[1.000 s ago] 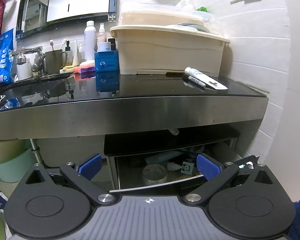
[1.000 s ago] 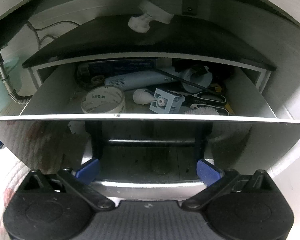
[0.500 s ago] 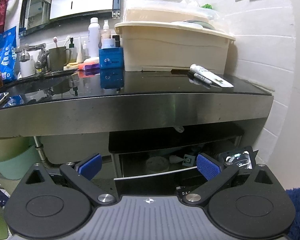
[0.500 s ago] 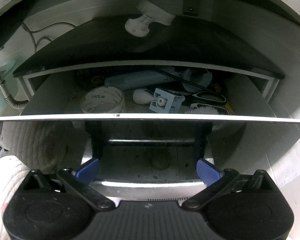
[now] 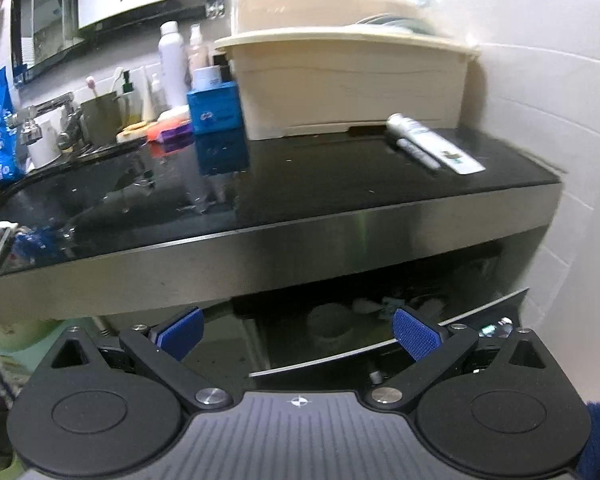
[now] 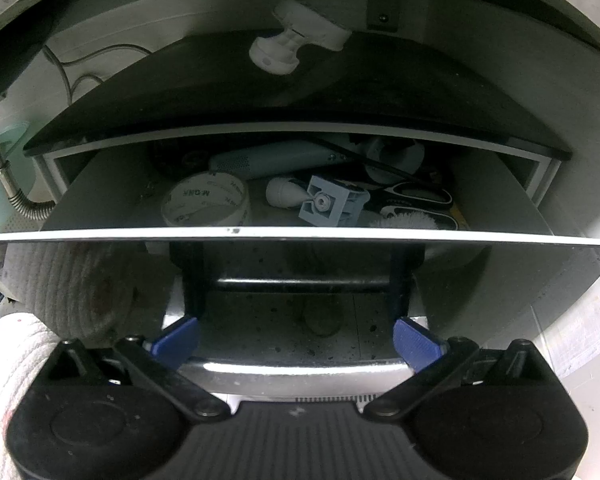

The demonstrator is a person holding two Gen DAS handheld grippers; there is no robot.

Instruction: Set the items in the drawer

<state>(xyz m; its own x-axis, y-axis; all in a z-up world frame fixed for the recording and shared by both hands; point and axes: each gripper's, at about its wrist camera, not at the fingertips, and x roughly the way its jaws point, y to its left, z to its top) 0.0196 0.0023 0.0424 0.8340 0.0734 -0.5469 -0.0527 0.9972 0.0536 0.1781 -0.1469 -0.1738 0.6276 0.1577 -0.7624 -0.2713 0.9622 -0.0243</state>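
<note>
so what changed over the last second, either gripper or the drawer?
The left gripper rose and swung: the countertop now shows from above, tilted, with the toothpaste tube nearer. The right gripper barely moved and remains at the drawer front; the drawer looks pushed in slightly. Nothing was grasped or released. Both grippers remain open and empty, and the tape roll and the other contents are unmoved.

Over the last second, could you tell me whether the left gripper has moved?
Yes. The left gripper has risen: the countertop and toothpaste tube sit lower in its view.

Black tongs (image 5: 296, 334) (blue ribbed pads (image 5: 416, 338)).
</note>
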